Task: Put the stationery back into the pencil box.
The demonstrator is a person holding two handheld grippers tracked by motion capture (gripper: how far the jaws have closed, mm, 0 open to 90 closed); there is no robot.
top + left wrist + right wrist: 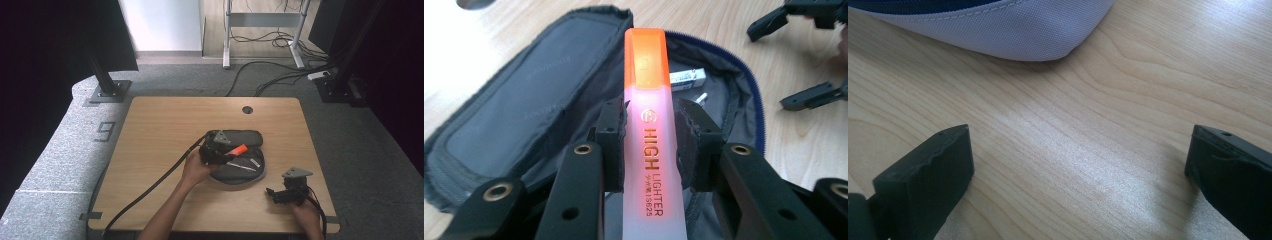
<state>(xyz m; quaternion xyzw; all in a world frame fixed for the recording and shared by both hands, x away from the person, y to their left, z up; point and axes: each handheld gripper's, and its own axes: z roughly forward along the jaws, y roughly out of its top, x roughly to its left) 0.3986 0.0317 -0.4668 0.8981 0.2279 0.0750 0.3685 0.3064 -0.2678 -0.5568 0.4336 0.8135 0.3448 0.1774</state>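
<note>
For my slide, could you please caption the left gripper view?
Left hand-held gripper clamps an orange highlighter above the open grey pencil case.

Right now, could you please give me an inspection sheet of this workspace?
Surface: wooden table, grommet hole near the far edge.
Job's things: open grey pencil case; orange highlighter; eraser and a pen inside the case.
Clutter: nothing seen.
Grippers: left tongs shut on the highlighter above the case; right tongs open over bare wood.
Cables: one trails from each gripper; more on the floor.
Surroundings: grey carpet, desk legs, black stands.
</note>
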